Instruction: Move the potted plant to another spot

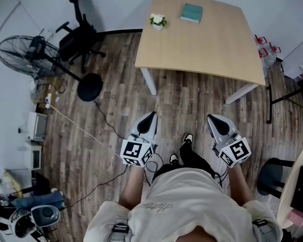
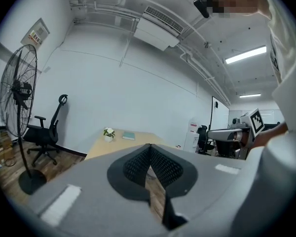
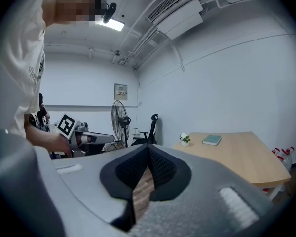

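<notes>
The potted plant (image 1: pixel 157 20), small with white flowers in a white pot, stands near the far left corner of a light wooden table (image 1: pixel 217 49). It also shows in the left gripper view (image 2: pixel 108 133) and the right gripper view (image 3: pixel 185 139). A teal book (image 1: pixel 191 12) lies just right of it. Both grippers hover over the wooden floor, well short of the table. My left gripper (image 1: pixel 150 116) is shut with nothing in it, its pads meeting at the tip (image 2: pixel 149 146). My right gripper (image 1: pixel 212 118) is also shut and holds nothing (image 3: pixel 148 147).
A standing fan (image 1: pixel 25 54) and a black office chair (image 1: pixel 78 37) occupy the left by the wall. Cables (image 1: pixel 86 132) run across the floor on the left. A black stool (image 1: pixel 272 178) stands at the right. Red-capped bottles (image 1: pixel 265 47) sit past the table's right end.
</notes>
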{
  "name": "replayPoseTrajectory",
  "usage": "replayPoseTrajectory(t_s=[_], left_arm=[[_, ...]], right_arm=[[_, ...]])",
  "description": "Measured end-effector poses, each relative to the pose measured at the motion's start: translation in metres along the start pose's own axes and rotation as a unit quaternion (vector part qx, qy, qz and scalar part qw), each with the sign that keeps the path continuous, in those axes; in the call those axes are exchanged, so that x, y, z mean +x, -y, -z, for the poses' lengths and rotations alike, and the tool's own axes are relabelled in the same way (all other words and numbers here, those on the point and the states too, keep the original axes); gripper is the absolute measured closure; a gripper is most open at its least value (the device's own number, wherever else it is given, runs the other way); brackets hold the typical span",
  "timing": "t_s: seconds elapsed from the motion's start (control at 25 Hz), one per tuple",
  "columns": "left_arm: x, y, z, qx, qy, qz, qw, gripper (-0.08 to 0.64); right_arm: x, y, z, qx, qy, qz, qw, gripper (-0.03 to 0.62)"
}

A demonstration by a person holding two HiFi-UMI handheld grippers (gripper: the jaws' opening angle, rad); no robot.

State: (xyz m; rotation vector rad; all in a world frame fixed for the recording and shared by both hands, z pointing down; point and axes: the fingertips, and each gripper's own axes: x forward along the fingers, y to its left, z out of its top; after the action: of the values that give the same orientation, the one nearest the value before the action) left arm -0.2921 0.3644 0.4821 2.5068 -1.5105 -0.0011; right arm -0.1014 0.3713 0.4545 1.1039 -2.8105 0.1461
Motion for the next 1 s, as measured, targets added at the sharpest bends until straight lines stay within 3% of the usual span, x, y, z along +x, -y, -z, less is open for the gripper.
replayPoseTrajectory(t_s=[0.48, 0.72, 1.0], left_arm=[[0.065, -0.025, -0.04, 0.017, 0.007, -0.04, 0.999, 0.541], [0.102, -0.031, -0.047, 0.025, -0.007, -0.059, 0.9979, 0.541], [0.144, -0.027, -0.061, 0.02, -0.01, -0.076, 0.9968, 0.541]], right_arm=[[0.064, 0.053, -0.016, -0.012, 0.009, -0.053, 0.998, 0.591], [0.084, 0.079, -0.012, -0.101, -0.009, -0.086, 0.991, 0.591], [0.109, 0.133, -0.012, -0.026, 0.021, -0.1, 0.994, 0.591]])
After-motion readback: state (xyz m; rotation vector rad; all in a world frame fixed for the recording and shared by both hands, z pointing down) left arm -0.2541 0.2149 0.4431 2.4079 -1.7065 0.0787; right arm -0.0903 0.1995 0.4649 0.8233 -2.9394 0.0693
